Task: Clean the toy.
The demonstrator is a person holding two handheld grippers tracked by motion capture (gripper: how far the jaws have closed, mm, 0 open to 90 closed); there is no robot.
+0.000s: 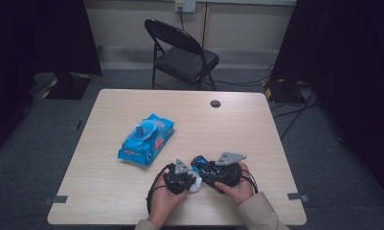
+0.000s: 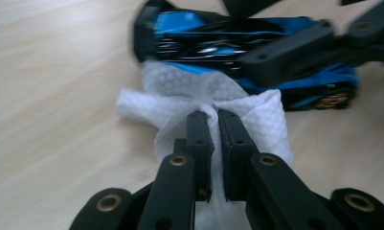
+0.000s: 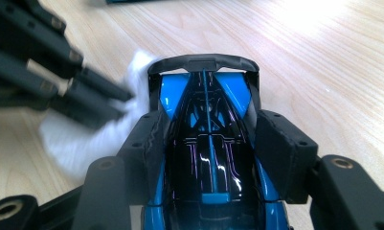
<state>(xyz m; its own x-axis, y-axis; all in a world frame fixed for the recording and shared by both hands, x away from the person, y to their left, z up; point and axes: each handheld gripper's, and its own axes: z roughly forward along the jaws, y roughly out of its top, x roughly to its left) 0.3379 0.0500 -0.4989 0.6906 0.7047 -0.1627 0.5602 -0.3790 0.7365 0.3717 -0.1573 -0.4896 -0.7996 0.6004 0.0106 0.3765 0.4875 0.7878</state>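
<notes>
Wooden table (image 1: 108, 191), glossy blue-black toy car (image 3: 211, 158) clamped in right gripper (image 3: 211, 143), left gripper (image 2: 214, 129) pinching seemingly damp white wipe (image 2: 261, 120).

This looks like a recording room or lab corner rather than a home. A plain light wood-laminate table (image 1: 132, 191) with a round cable port (image 1: 215, 103) stands on grey carpet (image 1: 31, 158). Beyond its far edge is a black metal folding chair (image 1: 182, 55) against a bare pale wall with a wall socket (image 1: 185, 5). Black curtains (image 1: 352, 72) hang at the left and right, with loose black cables (image 1: 295, 112) trailing across the floor on the right. Tape marks (image 1: 295, 196) sit at the table's near corners.
</notes>
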